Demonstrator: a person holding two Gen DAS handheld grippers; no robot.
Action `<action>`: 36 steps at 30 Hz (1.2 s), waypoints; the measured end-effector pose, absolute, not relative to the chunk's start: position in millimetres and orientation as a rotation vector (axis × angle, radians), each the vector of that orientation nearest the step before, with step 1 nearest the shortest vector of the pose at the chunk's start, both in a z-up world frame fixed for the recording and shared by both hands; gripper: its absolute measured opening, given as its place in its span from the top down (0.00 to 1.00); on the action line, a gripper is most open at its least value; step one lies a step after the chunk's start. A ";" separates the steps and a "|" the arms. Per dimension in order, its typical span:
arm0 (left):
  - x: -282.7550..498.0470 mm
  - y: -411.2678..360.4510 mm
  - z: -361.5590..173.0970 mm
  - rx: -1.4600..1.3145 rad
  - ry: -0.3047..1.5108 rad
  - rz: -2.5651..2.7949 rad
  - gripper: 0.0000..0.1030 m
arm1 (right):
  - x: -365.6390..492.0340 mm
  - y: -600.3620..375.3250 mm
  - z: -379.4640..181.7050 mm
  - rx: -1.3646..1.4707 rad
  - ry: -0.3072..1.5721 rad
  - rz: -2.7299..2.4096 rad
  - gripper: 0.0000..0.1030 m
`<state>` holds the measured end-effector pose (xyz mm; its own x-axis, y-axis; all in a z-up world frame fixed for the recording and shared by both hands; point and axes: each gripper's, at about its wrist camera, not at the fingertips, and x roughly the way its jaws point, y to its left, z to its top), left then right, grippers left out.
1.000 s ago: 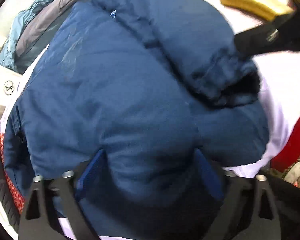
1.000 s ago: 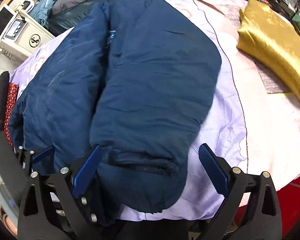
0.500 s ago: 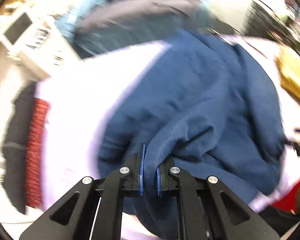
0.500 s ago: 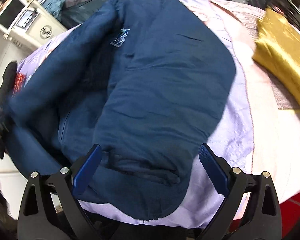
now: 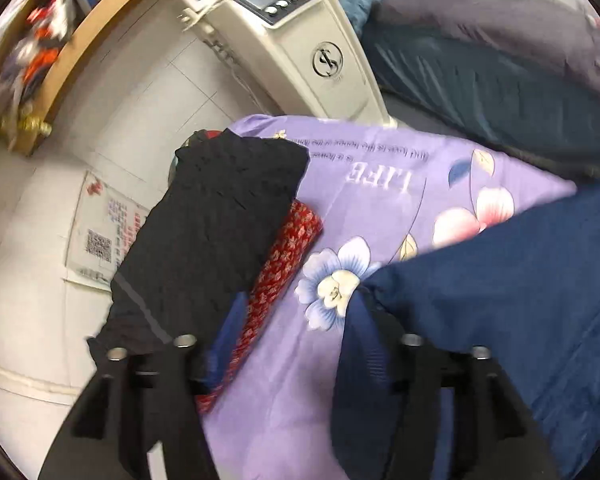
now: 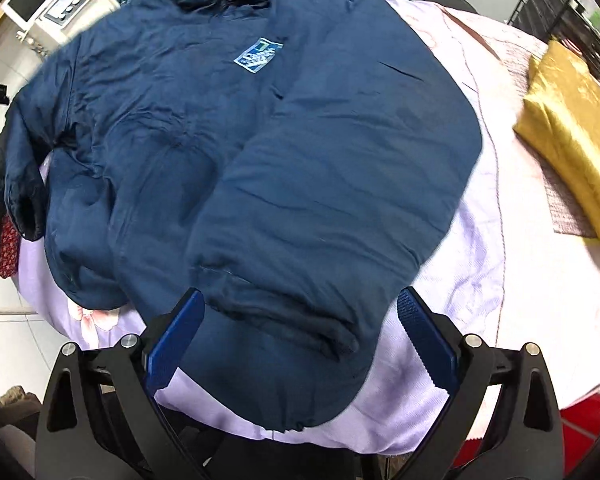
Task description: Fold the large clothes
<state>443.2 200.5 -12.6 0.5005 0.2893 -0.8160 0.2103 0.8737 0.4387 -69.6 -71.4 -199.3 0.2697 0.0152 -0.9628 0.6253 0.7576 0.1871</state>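
A large navy padded jacket (image 6: pixel 284 152) lies spread on the lilac flowered sheet (image 6: pixel 480 280), with a blue chest badge (image 6: pixel 259 57) facing up and one sleeve folded across its front. My right gripper (image 6: pixel 298 334) is open, its blue pads on either side of that sleeve's cuff (image 6: pixel 300 320) near the front edge. In the left wrist view, my left gripper (image 5: pixel 296 360) is open over the sheet (image 5: pixel 380 184). Navy jacket fabric (image 5: pixel 500 280) lies against its right finger. Its left finger is beside the black and red clothes.
A folded black garment (image 5: pixel 212 232) on a red patterned one (image 5: pixel 284 256) lies at the sheet's left edge. A white machine with a display (image 5: pixel 300 40) stands behind. More dark clothes (image 5: pixel 500 72) are piled at the back. A folded gold cloth (image 6: pixel 572 120) lies at right.
My left gripper, shut on jacket fabric half a second ago, has opened and swung left toward the sheet's edge. The jacket's left side now lies spread open, its badge showing. My right gripper stays open.
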 end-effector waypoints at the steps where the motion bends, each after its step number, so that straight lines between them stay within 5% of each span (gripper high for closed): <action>1: 439.2 203.5 -5.4 0.466 1.034 -0.003 0.21 | -72.6 -71.7 -200.0 0.621 1.245 -0.454 0.07; 2: 434.6 204.6 -1.6 0.442 1.016 -0.019 0.12 | -73.8 -72.2 -201.3 0.622 1.247 -0.457 0.07; 14: 294.1 225.4 -31.9 0.389 1.061 -0.261 0.06 | -27.7 -24.3 -218.2 0.250 1.361 -0.374 0.08; 15: 281.8 228.0 -40.0 0.396 1.075 -0.258 0.06 | -24.7 -21.7 -224.2 0.219 1.376 -0.369 0.11; 17: 248.5 232.7 -65.8 0.433 1.110 -0.249 0.06 | -22.0 -20.5 -232.8 0.177 1.400 -0.375 0.46; 20: 213.7 240.4 -97.1 0.431 1.186 -0.247 0.06 | -23.1 -26.1 -234.6 0.136 1.391 -0.395 0.81; 25: 178.2 260.1 -126.3 0.379 1.266 -0.251 0.06 | -40.7 -82.8 -190.0 0.174 1.256 -0.504 0.87; 33: 164.1 262.5 -120.5 0.435 1.248 -0.297 0.06 | -118.3 -273.0 -81.3 0.303 0.989 -1.050 0.85; 34: 158.8 262.7 -121.5 0.451 1.246 -0.312 0.06 | -134.0 -296.8 -74.4 0.375 0.975 -1.135 0.72; 35: 154.9 262.8 -121.9 0.456 1.246 -0.323 0.06 | -155.9 -321.3 -68.7 0.491 0.951 -1.227 0.43; 36: 151.4 263.9 -122.5 0.460 1.246 -0.331 0.06 | -174.7 -332.9 -64.3 0.590 0.897 -1.259 0.28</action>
<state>151.4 263.9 -122.5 0.2913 0.0076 -0.9566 0.4810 0.8632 0.1533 -174.7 -332.9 -64.3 0.0539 -0.5490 -0.8341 0.9678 0.2345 -0.0918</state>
